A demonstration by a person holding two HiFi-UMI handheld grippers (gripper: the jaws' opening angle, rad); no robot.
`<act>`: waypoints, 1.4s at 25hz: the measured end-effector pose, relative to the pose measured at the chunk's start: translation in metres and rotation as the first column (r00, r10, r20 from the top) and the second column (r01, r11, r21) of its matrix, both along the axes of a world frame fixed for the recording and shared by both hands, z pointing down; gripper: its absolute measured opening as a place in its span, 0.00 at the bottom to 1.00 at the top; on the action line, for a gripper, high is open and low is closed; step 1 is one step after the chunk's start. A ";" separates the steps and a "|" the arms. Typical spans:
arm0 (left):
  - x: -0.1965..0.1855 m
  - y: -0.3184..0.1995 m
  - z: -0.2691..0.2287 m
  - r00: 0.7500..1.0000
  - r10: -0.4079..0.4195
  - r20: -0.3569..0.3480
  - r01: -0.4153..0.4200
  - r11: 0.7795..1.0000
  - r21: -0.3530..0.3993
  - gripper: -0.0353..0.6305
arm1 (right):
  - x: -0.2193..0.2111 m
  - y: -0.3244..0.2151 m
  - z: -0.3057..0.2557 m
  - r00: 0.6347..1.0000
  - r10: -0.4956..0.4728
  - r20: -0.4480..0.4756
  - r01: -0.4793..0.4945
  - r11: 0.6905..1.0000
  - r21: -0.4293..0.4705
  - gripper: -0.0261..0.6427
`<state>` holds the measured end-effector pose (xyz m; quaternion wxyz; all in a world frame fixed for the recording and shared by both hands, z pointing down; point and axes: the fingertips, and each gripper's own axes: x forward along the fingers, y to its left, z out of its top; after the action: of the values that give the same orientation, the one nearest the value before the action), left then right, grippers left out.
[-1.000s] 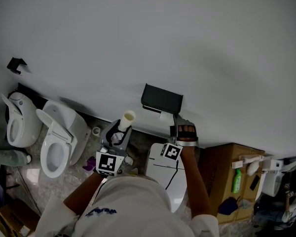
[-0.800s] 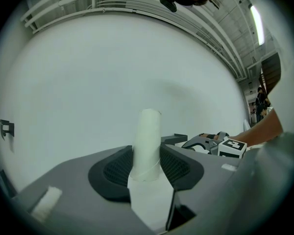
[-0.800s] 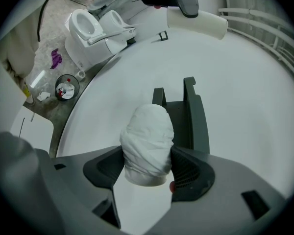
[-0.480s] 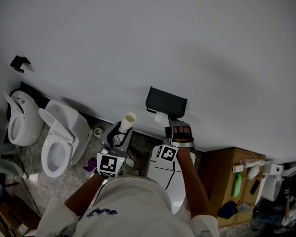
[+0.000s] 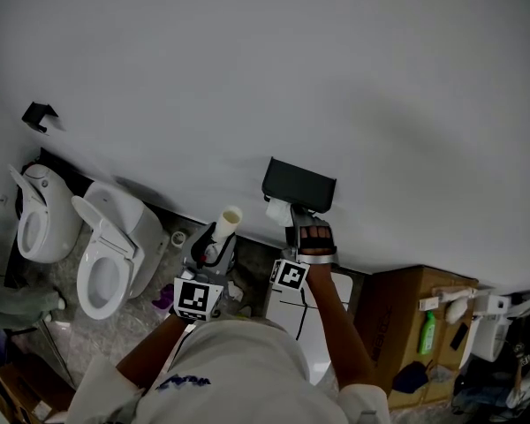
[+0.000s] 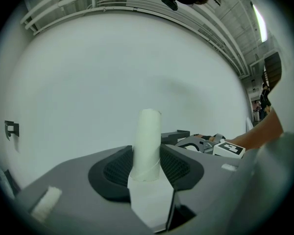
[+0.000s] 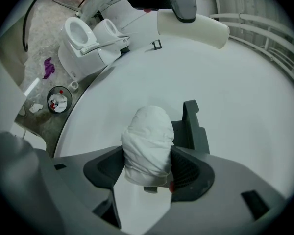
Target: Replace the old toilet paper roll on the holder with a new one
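An empty cardboard tube [image 5: 230, 219] stands upright in my left gripper [image 5: 217, 237], well left of the holder. The left gripper view shows the jaws shut on the tube [image 6: 147, 148]. My right gripper [image 5: 288, 223] is shut on a new white paper roll [image 5: 278, 210], held just under the left end of the dark wall holder [image 5: 299, 186]. In the right gripper view the roll [image 7: 148, 146] fills the jaws, with the holder [image 7: 193, 129] close behind it on the white wall. Whether roll and holder touch is not visible.
Two white toilets [image 5: 106, 254] [image 5: 40, 223] stand at the left. A round bin [image 7: 59, 100] with rubbish sits on the floor. A white toilet tank [image 5: 300, 312] is below my right arm, and a cardboard box [image 5: 406, 316] with a green bottle [image 5: 426, 329] is to the right.
My right gripper has carried the white roll leftward, closer under the holder. The left gripper and its tube have stayed put.
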<state>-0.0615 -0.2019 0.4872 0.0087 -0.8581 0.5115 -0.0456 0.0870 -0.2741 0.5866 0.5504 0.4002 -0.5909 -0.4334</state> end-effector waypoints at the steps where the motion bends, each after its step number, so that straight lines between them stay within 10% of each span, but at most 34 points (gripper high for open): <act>1: 0.002 -0.001 0.000 1.000 0.002 0.002 -0.002 1.000 -0.001 0.32 | -0.002 -0.001 -0.001 1.000 -0.008 0.014 0.008 1.000 0.004 0.47; 10: 0.014 -0.005 -0.007 1.000 0.013 0.009 -0.013 1.000 0.011 0.32 | -0.021 0.002 -0.001 0.989 -0.041 0.141 0.036 0.999 0.036 0.46; 15: 0.006 -0.007 -0.012 1.000 -0.003 0.015 0.003 1.000 0.022 0.32 | -0.031 0.019 0.020 0.983 -0.085 0.162 0.093 0.995 -0.045 0.18; 22: -0.001 0.001 -0.008 1.000 -0.007 0.016 0.006 1.000 0.008 0.32 | -0.046 0.060 0.015 0.947 -0.064 0.315 0.087 0.994 -0.059 0.17; 35: 0.008 0.015 -0.011 0.999 0.052 -0.011 -0.051 0.998 0.022 0.32 | 0.042 0.122 -0.066 0.558 0.194 0.807 -0.227 0.971 -0.077 0.05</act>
<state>-0.0531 -0.1864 0.4759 0.0164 -0.8710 0.4897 -0.0347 0.1291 -0.1519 0.5206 0.2612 0.6306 -0.7163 -0.1453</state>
